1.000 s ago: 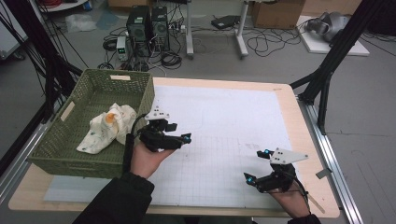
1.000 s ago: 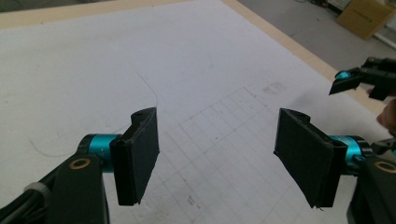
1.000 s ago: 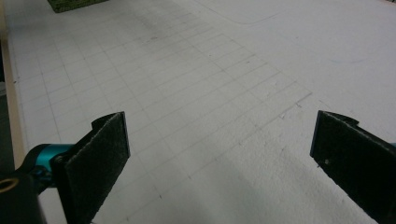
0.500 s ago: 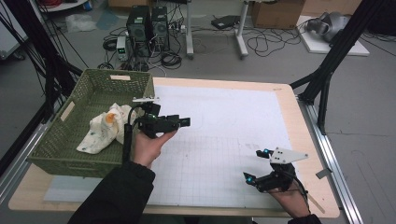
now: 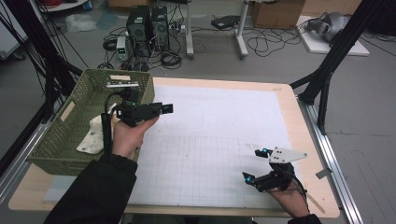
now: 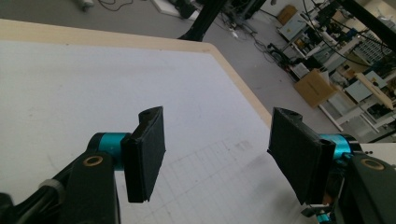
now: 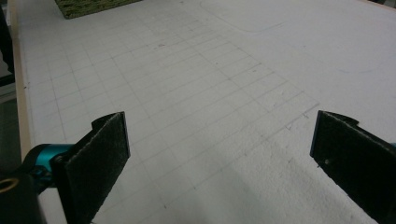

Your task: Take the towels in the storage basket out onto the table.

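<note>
A green basket [image 5: 65, 140] at the counter's [image 5: 289, 116] left holds a white cloth [image 5: 93, 137], partly hidden by the left gripper [image 5: 164, 108], whose empty fingers have just been closing slightly. The right gripper [image 5: 254, 164] at near right gapes empty.

The basket [image 5: 65, 140] is green woven plastic mesh, holding a soft, crumpled white cloth [image 5: 93, 137]. The tabletop [image 5: 224, 83] has a pale wood edge under a matt white gridded sheet [image 5: 219, 140], slightly rough. The tongs' pads [image 6: 147, 151] look matt black and grainy, on glossy teal metal collars [image 6: 106, 143].
</note>
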